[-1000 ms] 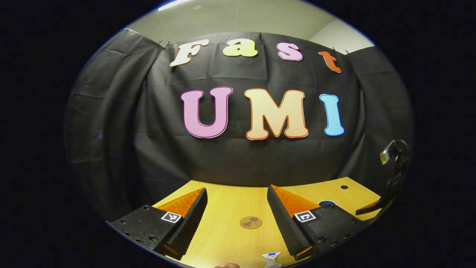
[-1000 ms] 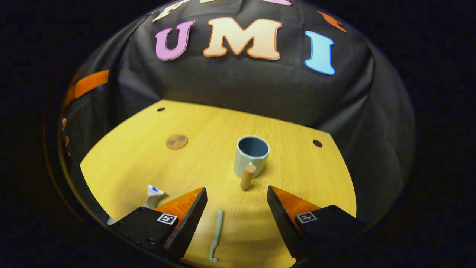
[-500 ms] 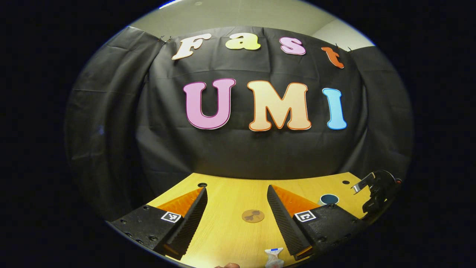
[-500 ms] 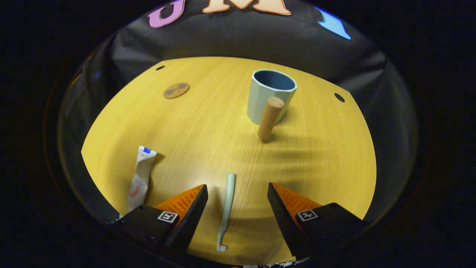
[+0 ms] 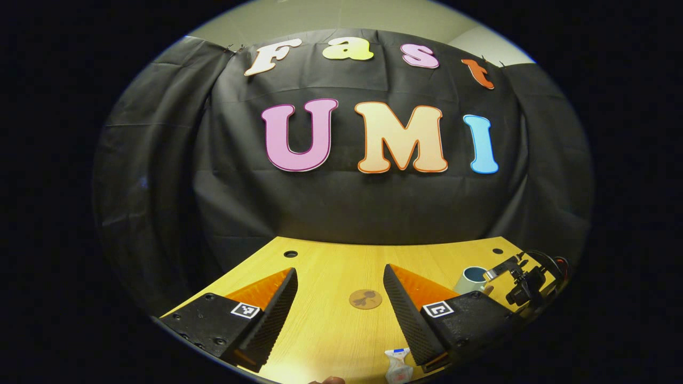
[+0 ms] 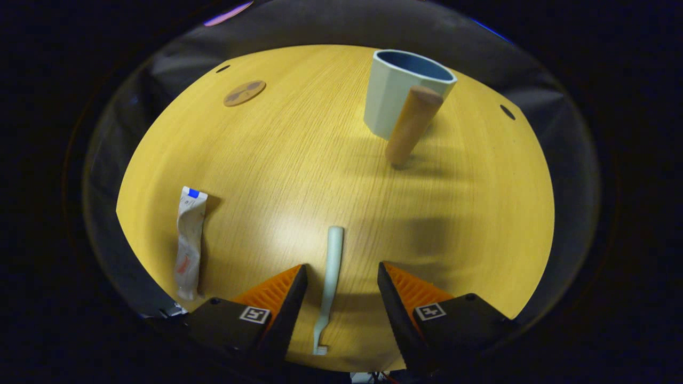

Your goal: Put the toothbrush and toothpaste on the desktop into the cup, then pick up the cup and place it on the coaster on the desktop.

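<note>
Right gripper (image 6: 341, 277) has dropped low, jaws narrowed but not touching, straddling the slim matte toothbrush (image 6: 329, 282): grasp imminent. Left gripper (image 5: 341, 298) open, empty, idle. Crinkled toothpaste (image 6: 187, 240) tube flat on wood-grain desktop (image 6: 277, 176); faceted cup (image 6: 400, 90) and round coaster (image 6: 244, 93) farther back.

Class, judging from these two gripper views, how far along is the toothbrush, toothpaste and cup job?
Nothing is done yet: the cup stands empty, away from the coaster. In hand: the right gripper is open, its fingers either side of the toothbrush lying on the desktop. Left: the toothpaste, also flat, then moving the cup. The left gripper is open, holding nothing.
</note>
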Available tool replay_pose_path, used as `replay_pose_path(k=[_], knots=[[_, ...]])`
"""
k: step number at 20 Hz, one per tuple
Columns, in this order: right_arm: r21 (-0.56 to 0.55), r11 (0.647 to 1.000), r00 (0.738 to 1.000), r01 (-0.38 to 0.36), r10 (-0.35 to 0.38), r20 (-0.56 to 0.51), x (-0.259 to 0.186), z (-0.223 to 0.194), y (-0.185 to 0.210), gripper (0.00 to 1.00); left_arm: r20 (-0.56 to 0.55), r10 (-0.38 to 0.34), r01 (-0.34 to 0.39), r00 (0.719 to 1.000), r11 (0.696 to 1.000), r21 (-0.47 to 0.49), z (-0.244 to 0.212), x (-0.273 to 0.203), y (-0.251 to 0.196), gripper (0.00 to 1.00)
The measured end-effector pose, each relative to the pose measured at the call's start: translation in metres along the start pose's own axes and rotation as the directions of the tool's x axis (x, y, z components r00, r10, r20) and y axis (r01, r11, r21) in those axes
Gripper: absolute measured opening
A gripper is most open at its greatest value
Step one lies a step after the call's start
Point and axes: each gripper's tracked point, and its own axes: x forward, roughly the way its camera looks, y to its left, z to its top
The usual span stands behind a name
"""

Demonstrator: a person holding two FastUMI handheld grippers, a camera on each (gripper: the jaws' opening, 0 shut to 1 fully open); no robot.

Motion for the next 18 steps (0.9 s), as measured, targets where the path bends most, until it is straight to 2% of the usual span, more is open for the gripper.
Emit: replay_pose_path(k=[1, 4, 6, 7, 8, 9, 10, 11, 12, 18], knots=[[-0.007, 1.000, 1.000, 0.000, 0.000, -0.025, -0.001, -0.002, 0.000, 0.77, -0.006, -0.003, 0.003, 1.000, 1.000, 0.000, -0.002, 0.000, -0.001, 0.94], [-0.006, 1.000, 0.995, 0.003, -0.003, -0.098, -0.003, -0.009, 0.005, 0.74, -0.031, -0.009, 0.009, 0.999, 1.000, -0.002, -0.008, 0.002, -0.003, 0.95], [-0.028, 1.000, 0.994, -0.002, -0.001, -0.109, -0.002, -0.010, 0.008, 0.51, -0.040, -0.012, 0.012, 0.999, 1.000, -0.003, -0.011, 0.001, -0.003, 0.95], [-0.057, 0.998, 0.994, -0.009, 0.003, -0.112, -0.003, -0.010, 0.010, 0.32, -0.048, -0.016, 0.016, 0.999, 1.000, -0.005, -0.013, 0.002, -0.004, 0.95], [-0.073, 0.997, 0.993, -0.025, 0.016, -0.114, -0.003, -0.010, 0.010, 0.36, -0.056, -0.020, 0.020, 0.998, 1.000, -0.007, -0.015, 0.002, -0.006, 0.95], [-0.079, 0.996, 0.993, -0.031, 0.022, -0.115, -0.004, -0.009, 0.012, 0.12, -0.068, -0.033, 0.032, 0.997, 0.999, -0.013, -0.020, 0.003, -0.010, 0.95], [-0.086, 0.996, 0.993, -0.040, 0.030, -0.117, -0.002, -0.012, 0.011, 0.12, -0.088, -0.050, 0.048, 0.995, 0.999, -0.022, -0.027, 0.004, -0.016, 0.94], [-0.086, 0.995, 0.993, -0.045, 0.035, -0.111, -0.004, -0.010, 0.011, 0.03, -0.126, -0.074, 0.071, 0.989, 0.997, -0.027, -0.039, 0.005, -0.024, 0.95], [-0.092, 0.995, 0.994, -0.048, 0.039, -0.105, -0.003, -0.011, 0.011, 0.07, -0.170, -0.096, 0.093, 0.981, 0.995, -0.029, -0.053, 0.005, -0.030, 0.95], [-0.116, 0.992, 0.997, -0.050, 0.042, -0.068, -0.004, -0.010, 0.012, 0.06, -0.335, -0.183, 0.180, 0.924, 0.983, -0.041, -0.115, -0.002, -0.064, 0.95]])
